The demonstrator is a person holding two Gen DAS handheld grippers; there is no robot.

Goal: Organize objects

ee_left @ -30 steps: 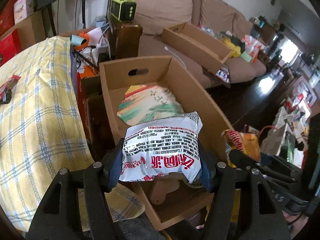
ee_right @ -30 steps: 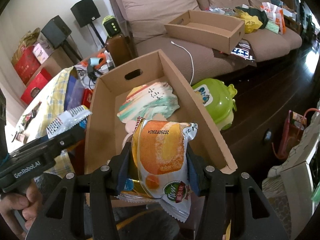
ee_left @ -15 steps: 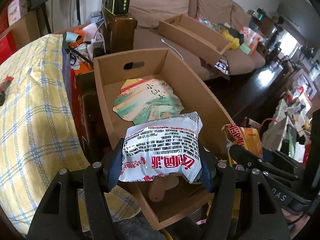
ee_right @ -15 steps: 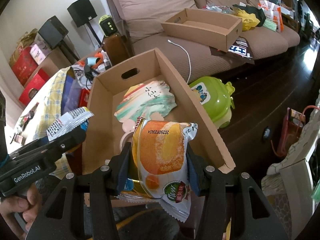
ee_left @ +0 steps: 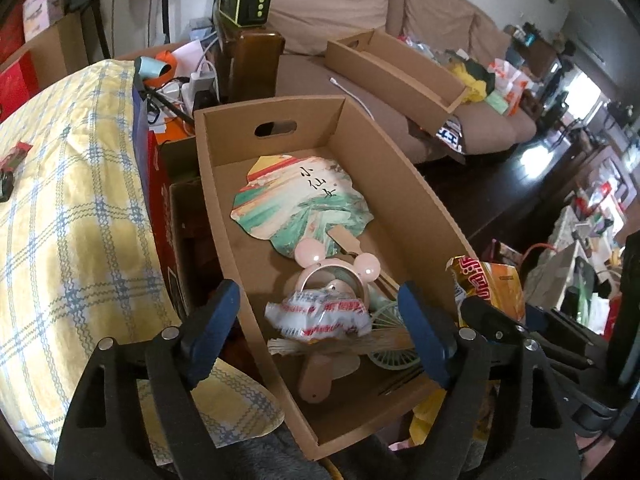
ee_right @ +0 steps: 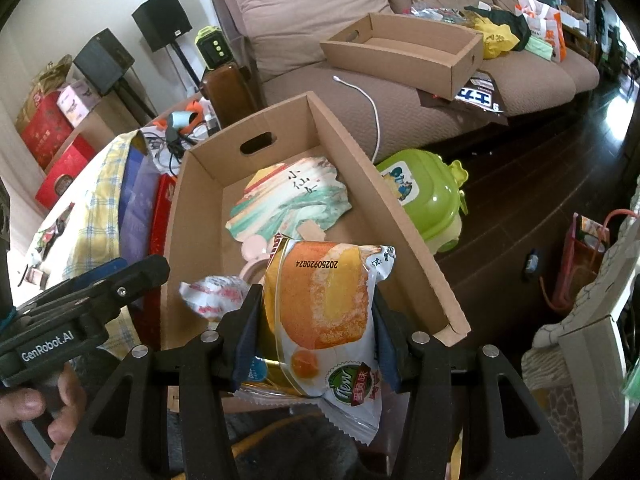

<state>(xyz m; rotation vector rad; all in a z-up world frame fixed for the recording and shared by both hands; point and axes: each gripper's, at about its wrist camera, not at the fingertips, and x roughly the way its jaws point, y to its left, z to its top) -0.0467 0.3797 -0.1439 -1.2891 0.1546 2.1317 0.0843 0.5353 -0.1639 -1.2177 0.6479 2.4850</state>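
A white-and-red snack packet point(ee_left: 318, 314) lies in the near end of an open cardboard box point(ee_left: 404, 160), on a pink mouse-eared fan point(ee_left: 338, 272); it also shows in the right wrist view point(ee_right: 214, 296). My left gripper point(ee_left: 320, 326) is open and empty above the box's near end, its jaws either side of the packet. My right gripper point(ee_right: 316, 320) is shut on an orange cake packet point(ee_right: 320, 300), held above the box's point(ee_right: 384, 216) near right corner. A painted paper fan point(ee_left: 300, 204) lies mid-box.
A yellow checked cloth point(ee_left: 60, 220) covers the surface left of the box. A green plastic container point(ee_right: 424, 196) sits on the dark floor to the right. A brown sofa point(ee_right: 320, 12) behind carries a second cardboard tray point(ee_right: 400, 48) and bags.
My left gripper has opened and the white-and-red packet has dropped into the box's near end. The right gripper still holds the orange packet in about the same place.
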